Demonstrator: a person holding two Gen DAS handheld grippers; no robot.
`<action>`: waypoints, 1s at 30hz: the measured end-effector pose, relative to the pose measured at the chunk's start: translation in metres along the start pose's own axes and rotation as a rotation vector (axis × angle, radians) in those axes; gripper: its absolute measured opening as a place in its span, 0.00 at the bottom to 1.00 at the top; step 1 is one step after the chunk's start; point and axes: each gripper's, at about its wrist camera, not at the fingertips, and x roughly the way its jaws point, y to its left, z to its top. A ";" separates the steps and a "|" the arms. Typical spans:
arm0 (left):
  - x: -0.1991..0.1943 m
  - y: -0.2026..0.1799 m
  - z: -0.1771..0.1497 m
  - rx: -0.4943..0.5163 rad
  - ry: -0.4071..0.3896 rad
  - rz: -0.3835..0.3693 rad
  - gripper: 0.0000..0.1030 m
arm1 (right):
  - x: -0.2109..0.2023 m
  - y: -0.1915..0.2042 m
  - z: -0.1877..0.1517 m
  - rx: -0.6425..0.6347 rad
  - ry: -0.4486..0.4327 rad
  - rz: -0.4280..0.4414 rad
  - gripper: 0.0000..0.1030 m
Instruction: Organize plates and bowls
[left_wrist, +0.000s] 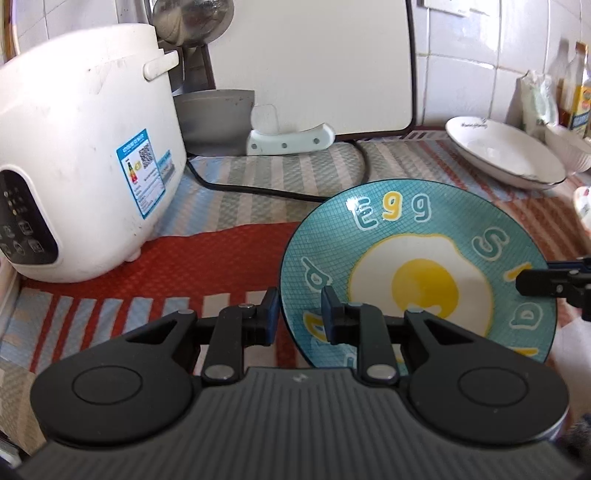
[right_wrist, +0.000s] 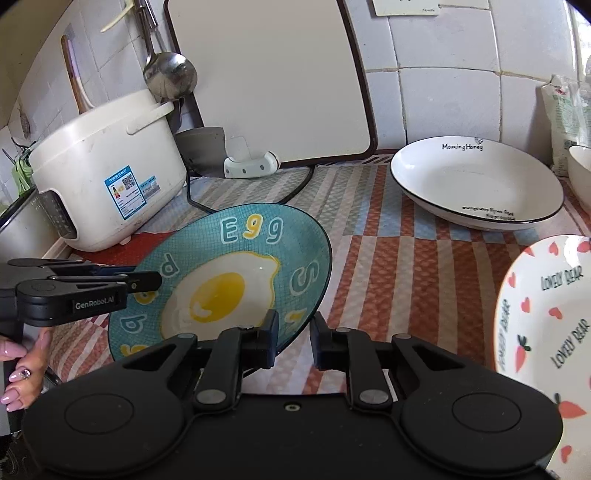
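I see striped mat (right_wrist: 388, 258) free between rice cooker (right_wrist: 103, 177) and white bowl (right_wrist: 476, 184) | teal egg plate (right_wrist: 229, 284) mid-mat, tilted | heart plate (right_wrist: 546, 325) right | my left gripper (left_wrist: 299, 314) and right gripper (right_wrist: 293, 338) each straddle its rim, fingers parted, level.

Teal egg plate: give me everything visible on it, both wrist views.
The round teal glazed plate with a fried-egg picture looks ceramic, with a crosshatch pattern, "Egg" lettering and more letters round the rim. It is tilted, far edge raised above the striped red, blue and grey mat. The left gripper straddles its left rim and the right gripper its right rim; neither looks clamped. The plate is empty and looks intact.
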 end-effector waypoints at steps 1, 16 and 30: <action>-0.003 -0.001 0.000 -0.001 -0.007 -0.018 0.22 | -0.005 -0.004 0.000 0.009 -0.009 -0.001 0.22; -0.029 -0.046 0.011 0.086 -0.023 -0.207 0.11 | -0.046 -0.027 -0.008 0.055 -0.028 -0.012 0.07; 0.006 -0.003 0.009 0.024 0.007 -0.083 0.20 | -0.053 -0.030 -0.017 0.071 -0.062 -0.030 0.31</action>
